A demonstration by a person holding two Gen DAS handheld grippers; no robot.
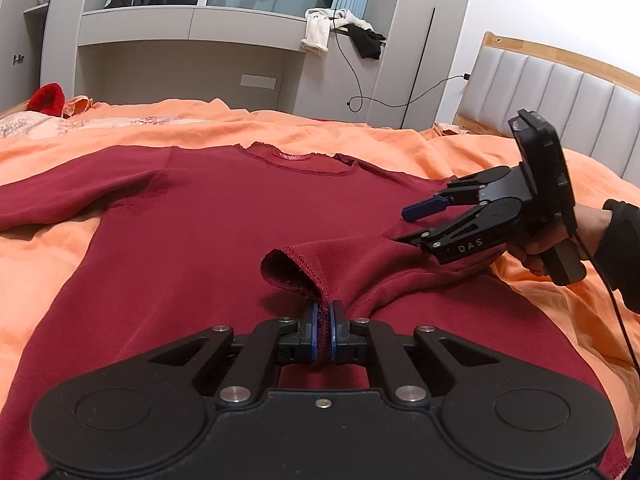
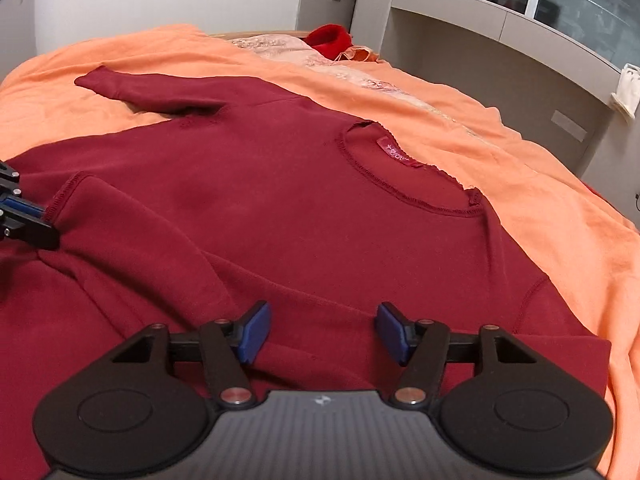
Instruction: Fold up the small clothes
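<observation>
The dark red sweater (image 1: pixel 224 216) lies flat on the orange bedspread (image 1: pixel 480 148), neckline (image 2: pixel 404 178) away from the person. The left gripper (image 1: pixel 325 330) is clamped on the cuff (image 1: pixel 298 270) of one sleeve, drawn across the sweater's chest — likely to fold that sleeve inward. The right gripper (image 2: pixel 320 330) hovers with its jaws spread wide and nothing between them, above the sweater's shoulder on that side — probably free to pin the fold.
</observation>
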